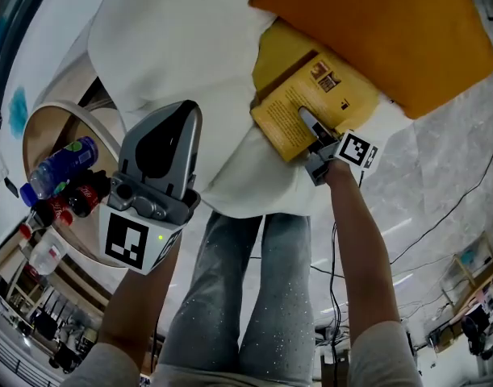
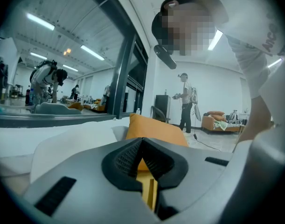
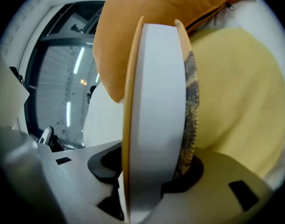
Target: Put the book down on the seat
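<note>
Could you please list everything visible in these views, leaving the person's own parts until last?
book: one, yellow cover, over the yellow cushion's near edge
yellow cushion: one, yellow, on the seat, partly under the orange cushion
orange cushion: one, orange, at the far right of the seat
seat: one, white, in front of the person
side table: one, round and wooden, left of the seat
bottles: four (one blue, two dark with red labels, one clear), on the side table
cables: a few, black, on the floor at right
bystanders: two, far off in the left gripper view
legs: two, in grey jeans
left gripper: one, grey, shut and empty
right gripper: one, grey, closed on the book
</note>
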The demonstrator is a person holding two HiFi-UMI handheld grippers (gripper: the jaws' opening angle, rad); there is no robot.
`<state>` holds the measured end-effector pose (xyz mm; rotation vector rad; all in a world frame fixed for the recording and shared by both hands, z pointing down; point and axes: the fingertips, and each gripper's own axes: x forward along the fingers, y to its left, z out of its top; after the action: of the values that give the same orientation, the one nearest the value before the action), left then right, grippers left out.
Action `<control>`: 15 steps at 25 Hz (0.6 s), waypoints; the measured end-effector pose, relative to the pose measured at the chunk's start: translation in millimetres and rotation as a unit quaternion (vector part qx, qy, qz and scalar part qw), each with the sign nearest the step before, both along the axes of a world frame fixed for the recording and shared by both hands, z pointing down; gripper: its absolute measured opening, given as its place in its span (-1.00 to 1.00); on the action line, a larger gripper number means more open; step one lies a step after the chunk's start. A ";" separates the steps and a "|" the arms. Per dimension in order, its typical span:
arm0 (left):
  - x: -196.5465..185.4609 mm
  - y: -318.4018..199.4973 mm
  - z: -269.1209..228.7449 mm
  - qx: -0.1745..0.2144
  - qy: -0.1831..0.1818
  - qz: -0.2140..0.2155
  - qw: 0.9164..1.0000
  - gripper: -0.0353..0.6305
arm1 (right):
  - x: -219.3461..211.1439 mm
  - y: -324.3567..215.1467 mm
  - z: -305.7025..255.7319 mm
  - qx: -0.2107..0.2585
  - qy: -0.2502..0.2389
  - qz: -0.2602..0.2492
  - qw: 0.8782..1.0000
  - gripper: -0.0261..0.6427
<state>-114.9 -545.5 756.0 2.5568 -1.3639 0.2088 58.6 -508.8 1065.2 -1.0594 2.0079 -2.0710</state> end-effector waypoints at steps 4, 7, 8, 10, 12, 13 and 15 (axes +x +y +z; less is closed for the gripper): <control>2.8 0.3 1.0 0.001 -0.001 0.005 1.000 -0.85 | 4.1 11.6 -0.6 -0.020 0.014 -0.026 0.999 -0.22; 6.7 -0.9 -2.4 0.002 -0.001 0.008 1.000 -0.85 | 15.8 24.0 -4.5 -0.034 0.009 -0.014 0.999 -0.19; 8.3 -1.3 -3.3 0.002 -0.001 0.008 1.000 -0.85 | 21.7 28.1 -5.4 -0.037 0.013 -0.009 0.999 -0.19; 9.3 -2.6 -5.4 0.004 0.001 0.008 1.000 -0.85 | 33.2 35.1 -5.5 -0.043 0.023 0.002 0.999 -0.19; 8.4 -3.3 -7.9 0.007 0.002 0.009 1.000 -0.85 | 43.4 42.6 -3.2 -0.054 0.035 0.013 0.998 -0.19; 8.0 -3.2 -9.1 0.008 0.002 0.009 1.000 -0.85 | 48.6 46.7 -1.8 -0.061 0.043 0.017 0.997 -0.19; 7.5 -2.1 -10.3 0.006 0.002 0.010 1.000 -0.85 | 59.2 54.8 0.4 -0.075 0.062 0.022 0.995 -0.19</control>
<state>-107.4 -547.6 745.7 2.5814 -1.3429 0.2002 117.8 -454.1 1065.6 -1.2769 1.8857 -2.2139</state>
